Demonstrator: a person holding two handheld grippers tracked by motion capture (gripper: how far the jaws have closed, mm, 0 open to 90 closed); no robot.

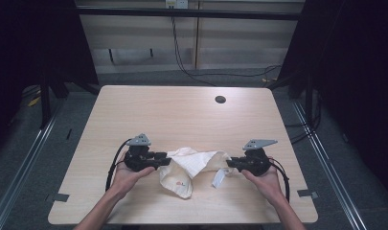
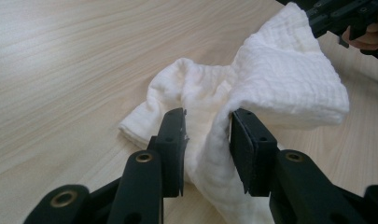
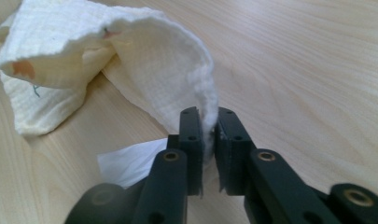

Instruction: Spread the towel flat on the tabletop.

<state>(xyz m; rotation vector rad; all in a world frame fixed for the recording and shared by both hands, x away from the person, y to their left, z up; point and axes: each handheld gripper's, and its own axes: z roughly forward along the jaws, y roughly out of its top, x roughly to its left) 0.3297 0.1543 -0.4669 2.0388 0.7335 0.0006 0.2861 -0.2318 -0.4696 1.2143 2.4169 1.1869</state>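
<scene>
- The left gripper (image 1: 165, 161) sits at the near left of the table (image 1: 148, 108). In the left gripper view its jaws stand partly open around a bunched fold of the cloth (image 2: 252, 88); the right-hand jaw touches the fabric, the other stands just clear, so nothing is pinched yet.
- The cloth lies crumpled near the table's near edge, between the two grippers. It looks light, soft and limp, a thin waffle weave that should sag and slip if held loosely; I would judge a hem or corner the surest hold, not a thick bunch.
- A white label (image 1: 218, 178) trails from it on the near right, easy to snag.
- The right gripper (image 1: 231, 164) is clamped narrow on a cloth edge (image 3: 196, 79).
- A dark round hole (image 1: 220, 99) lies far off, well apart; nothing obstructs.
</scene>
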